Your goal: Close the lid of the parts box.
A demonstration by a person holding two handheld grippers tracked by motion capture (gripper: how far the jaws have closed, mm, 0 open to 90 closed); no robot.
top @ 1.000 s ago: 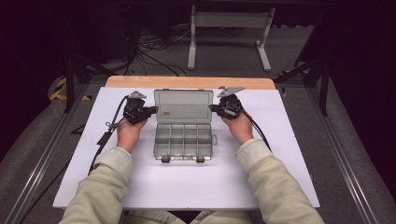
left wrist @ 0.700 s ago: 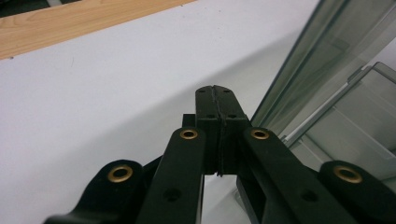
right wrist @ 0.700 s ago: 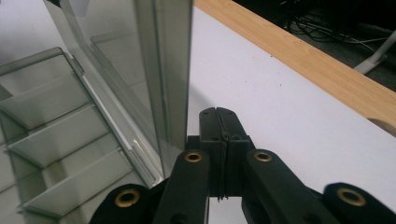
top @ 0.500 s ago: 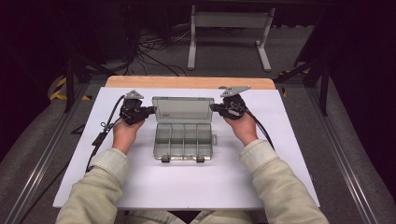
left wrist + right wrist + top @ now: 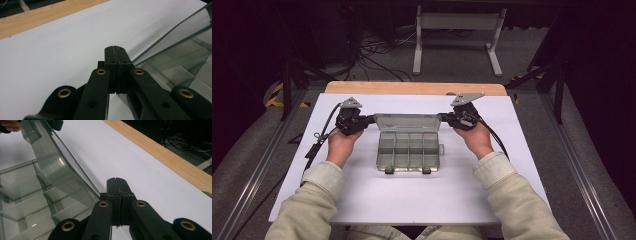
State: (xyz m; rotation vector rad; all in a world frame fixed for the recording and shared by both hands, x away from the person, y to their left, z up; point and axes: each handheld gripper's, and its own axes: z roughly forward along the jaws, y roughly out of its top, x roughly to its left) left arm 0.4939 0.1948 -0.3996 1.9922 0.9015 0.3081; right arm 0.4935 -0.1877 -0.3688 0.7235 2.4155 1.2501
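**Swinging the lid over: both grippers lifting it toward closed**

Lifting from either end, the left gripper (image 5: 371,119) and right gripper (image 5: 443,117) now have the lid (image 5: 407,122) of the clear box (image 5: 408,149) standing steeper than it did a second ago, when it leaned further back toward the far edge of the table (image 5: 412,200). The hands have climbed a little with it. The box has not shifted: it sits in the middle of the white table, latches toward the person, compartments empty as far as can be seen.

Both claws are fully closed, jaws pressed together with nothing between them. In the left gripper view the shut gripper (image 5: 115,50) lies just beside the lid's (image 5: 175,47) end edge; the right gripper view shows the same, the gripper (image 5: 116,181) close to the lid's (image 5: 53,167) corner. So the lid is being pushed or propped from its ends, not pinched. Whether the tips truly touch the plastic cannot be told for sure.

Judging by the change, the work is closing the box, and it is about halfway: the lid is near upright. Next it must tip forward onto the base. With no grip, it may drop freely once past vertical, or slide off a tip.
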